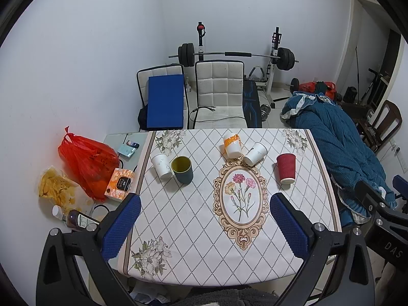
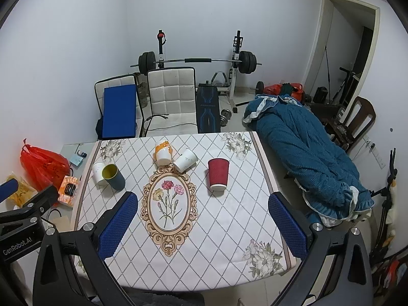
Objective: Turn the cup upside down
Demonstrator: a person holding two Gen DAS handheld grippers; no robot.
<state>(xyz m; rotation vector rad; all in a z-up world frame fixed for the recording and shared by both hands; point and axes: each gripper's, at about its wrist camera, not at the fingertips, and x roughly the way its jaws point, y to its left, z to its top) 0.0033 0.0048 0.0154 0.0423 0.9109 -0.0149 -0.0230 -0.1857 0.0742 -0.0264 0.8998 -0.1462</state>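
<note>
Several cups stand on the patterned tablecloth [image 1: 193, 219]. A dark blue cup with a yellow inside [image 1: 182, 169] [image 2: 113, 176] stands mouth up at the left, touching a white cup [image 1: 161, 166] [image 2: 98, 173] that stands mouth down. An orange-and-white cup [image 1: 232, 145] [image 2: 163, 154], a white cup [image 1: 255, 153] [image 2: 186, 160] and a red ribbed cup [image 1: 286, 168] [image 2: 218, 174] stand mouth down. My left gripper [image 1: 205, 211] and right gripper [image 2: 202, 210] are both open and empty, held above the near half of the table.
A red plastic bag [image 1: 86, 163], a tissue box [image 1: 119, 184], a bag of chips [image 1: 56, 187] and a bottle [image 1: 74, 219] sit left of the table. Two white chairs [image 1: 219, 89], a weight bench [image 1: 251, 97] and a blue quilt [image 1: 339, 140] lie beyond.
</note>
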